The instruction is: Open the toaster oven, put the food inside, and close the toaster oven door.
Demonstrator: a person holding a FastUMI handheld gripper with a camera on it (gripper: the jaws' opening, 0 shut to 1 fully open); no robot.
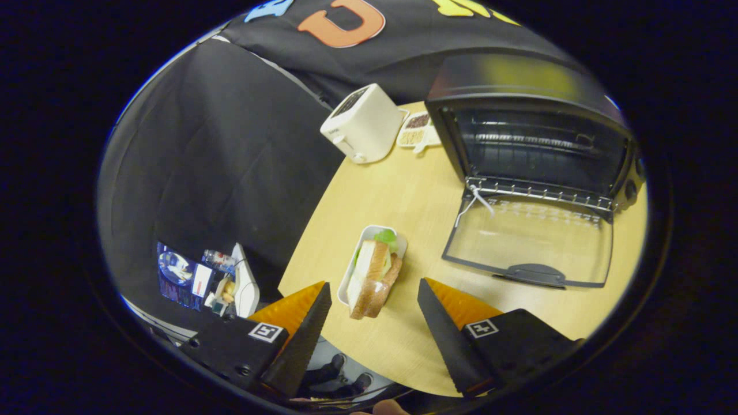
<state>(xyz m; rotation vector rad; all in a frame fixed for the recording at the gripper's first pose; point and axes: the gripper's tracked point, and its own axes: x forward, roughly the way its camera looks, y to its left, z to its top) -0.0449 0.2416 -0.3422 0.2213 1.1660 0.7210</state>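
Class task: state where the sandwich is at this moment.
In the gripper view, the sliced-bread sandwich sits in a small white rectangular tray on the pale wooden table, just ahead of the open jaws of the gripper, beside the black toaster oven's lowered glass door.

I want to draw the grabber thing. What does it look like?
The gripper has two wedge-shaped fingers with ridged, saw-toothed inner edges. Each sits on a boxy black block, and each block carries a small square black-and-white marker. Screws dot the left block.

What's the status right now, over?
Gripper open, fingers either side of the sandwich in its white tray, not touching. Toaster oven door down, rack bare. Nothing between sandwich and oven.
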